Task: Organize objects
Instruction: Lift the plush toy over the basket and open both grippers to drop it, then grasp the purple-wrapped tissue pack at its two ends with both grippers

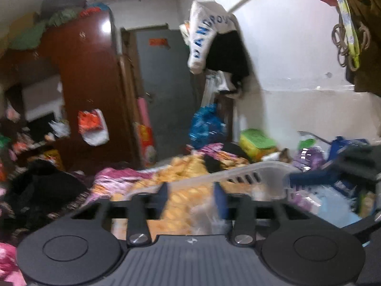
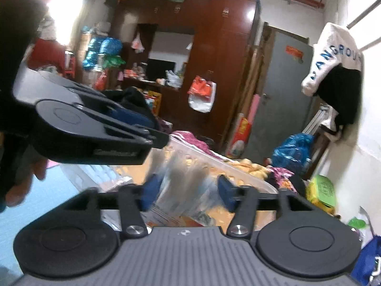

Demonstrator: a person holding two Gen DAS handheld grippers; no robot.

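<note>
A clear plastic basket (image 1: 240, 171) with slotted sides sits on a bed of yellow and pink bedding; it also shows in the right wrist view (image 2: 202, 155). My left gripper (image 1: 191, 196) is open, its blue pads over the basket's inside, where blurred clear packets (image 1: 207, 214) lie. My right gripper (image 2: 188, 190) is open above blurred clear and coloured packets (image 2: 176, 197) in the basket. The left gripper also shows in the right wrist view (image 2: 147, 121), above the basket's far side. The right gripper's blue finger (image 1: 309, 178) enters the left wrist view from the right.
A brown wardrobe (image 2: 214, 47) and grey door (image 2: 281, 95) stand behind the bed. Black clothing (image 1: 40, 190) lies at left. A green and yellow box (image 1: 257, 143), a blue bag (image 1: 204, 126) and plastic bags crowd the right wall.
</note>
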